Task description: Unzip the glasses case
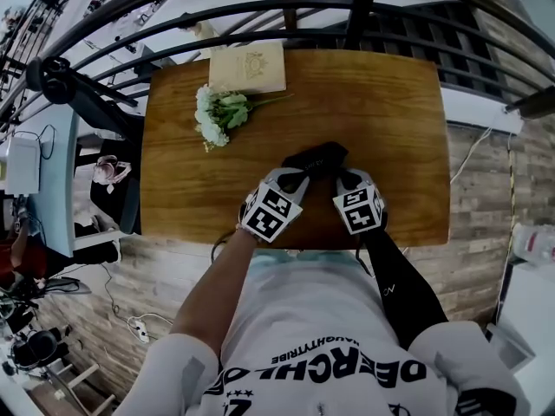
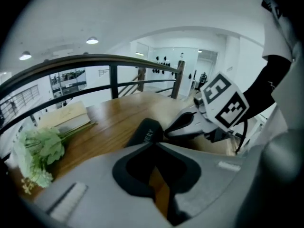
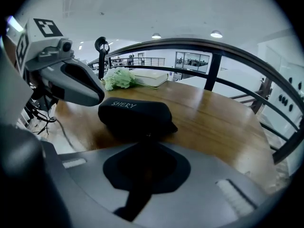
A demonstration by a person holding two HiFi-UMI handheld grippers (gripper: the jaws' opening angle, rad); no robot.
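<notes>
1. Find the black glasses case (image 1: 316,159) near the bench's (image 1: 390,120) front edge, between both tools.
2. See left tool (image 2: 154,144) nipped nearly shut on its end, right tool (image 3: 148,137) pinched on its near seam.
3. Expect light, soft, slide-prone; anchor one end, pull along the zip.

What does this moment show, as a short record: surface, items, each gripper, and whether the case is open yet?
surface: wooden table
items: black glasses case, white flowers, book
left gripper: jaws together on one end of the case
right gripper: jaws together on the case's other end
case state: appears closed, not yet unzipped
</notes>
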